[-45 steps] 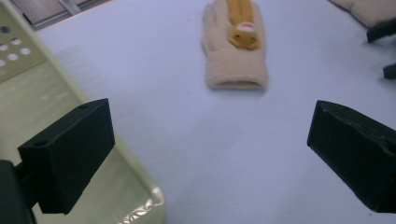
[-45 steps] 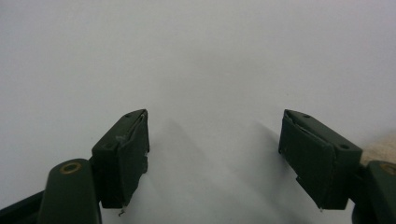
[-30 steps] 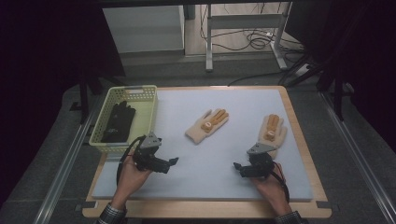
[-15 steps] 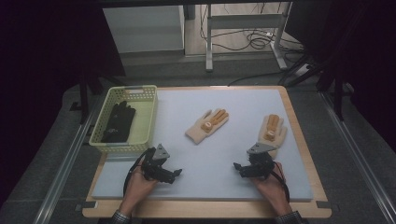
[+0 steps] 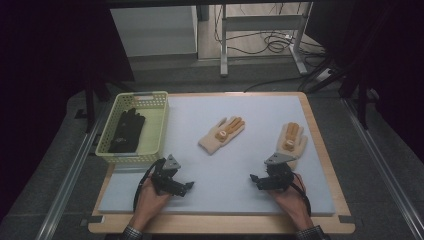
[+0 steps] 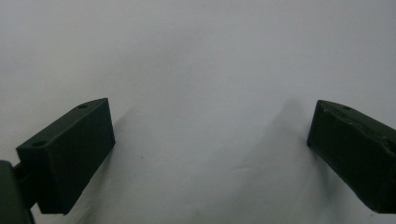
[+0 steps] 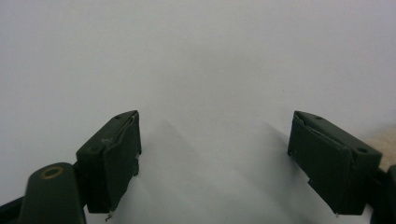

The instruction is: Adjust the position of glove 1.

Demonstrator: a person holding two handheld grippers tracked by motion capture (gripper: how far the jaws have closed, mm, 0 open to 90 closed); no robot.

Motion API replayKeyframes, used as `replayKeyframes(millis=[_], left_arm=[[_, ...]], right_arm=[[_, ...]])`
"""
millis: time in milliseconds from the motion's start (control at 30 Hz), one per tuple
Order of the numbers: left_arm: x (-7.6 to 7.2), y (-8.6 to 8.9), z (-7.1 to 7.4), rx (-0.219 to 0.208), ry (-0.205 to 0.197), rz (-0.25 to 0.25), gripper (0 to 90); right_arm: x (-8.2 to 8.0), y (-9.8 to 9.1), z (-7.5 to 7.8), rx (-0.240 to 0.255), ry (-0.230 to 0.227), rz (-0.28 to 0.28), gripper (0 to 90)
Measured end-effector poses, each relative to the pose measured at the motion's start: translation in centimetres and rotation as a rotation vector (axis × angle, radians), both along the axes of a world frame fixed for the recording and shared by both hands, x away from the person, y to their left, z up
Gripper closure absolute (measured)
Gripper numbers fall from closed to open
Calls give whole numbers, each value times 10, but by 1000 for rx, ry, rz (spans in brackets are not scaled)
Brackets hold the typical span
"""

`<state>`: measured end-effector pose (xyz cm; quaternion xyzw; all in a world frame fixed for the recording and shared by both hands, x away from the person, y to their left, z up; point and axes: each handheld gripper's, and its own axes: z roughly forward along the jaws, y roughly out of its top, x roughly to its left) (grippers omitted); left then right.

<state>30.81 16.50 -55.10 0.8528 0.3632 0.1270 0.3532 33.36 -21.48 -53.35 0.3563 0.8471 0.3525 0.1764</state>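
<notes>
Two cream gloves with orange fingers lie flat on the pale mat, one in the middle and one at the right. A black glove lies in the yellow-green basket at the left. My left gripper rests low over the mat's front left, pointing right. In the left gripper view its jaws stand open over bare mat. My right gripper sits at the front right, just short of the right glove and pointing left. It is open with nothing between the jaws.
The mat lies on a wooden table with metal rails along both sides. A metal stand and loose cables are on the floor beyond the far edge.
My left hand has come down and toward the front edge, from beside the basket to low over the mat. The right hand, the gloves and the basket have not moved.
</notes>
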Motion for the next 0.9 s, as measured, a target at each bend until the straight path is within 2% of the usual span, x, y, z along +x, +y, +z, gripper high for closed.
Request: replayKeyframes(millis=[33,167,333,500,633,767,900], left_arm=[[0,0,0,0,0,0,7],[0,0,0,0,-1,1,8],[0,0,0,-1,-1,1,9],[0,0,0,-1,0,1,9],[0,0,0,-1,0,1,9],[0,0,0,-1,1,2,9],[0,0,0,-2,1,1,9]], right_arm=[[0,0,0,1,0,-3,194],[-2,-2,4,6,8,-1,343],[-1,-10,17,28,12,-21,435],[7,-29,37,17,-21,-72,502],[18,-48,48,-16,-61,-120,564],[36,-68,51,-25,-68,-199,561],[56,-82,46,-16,-50,-248,456]])
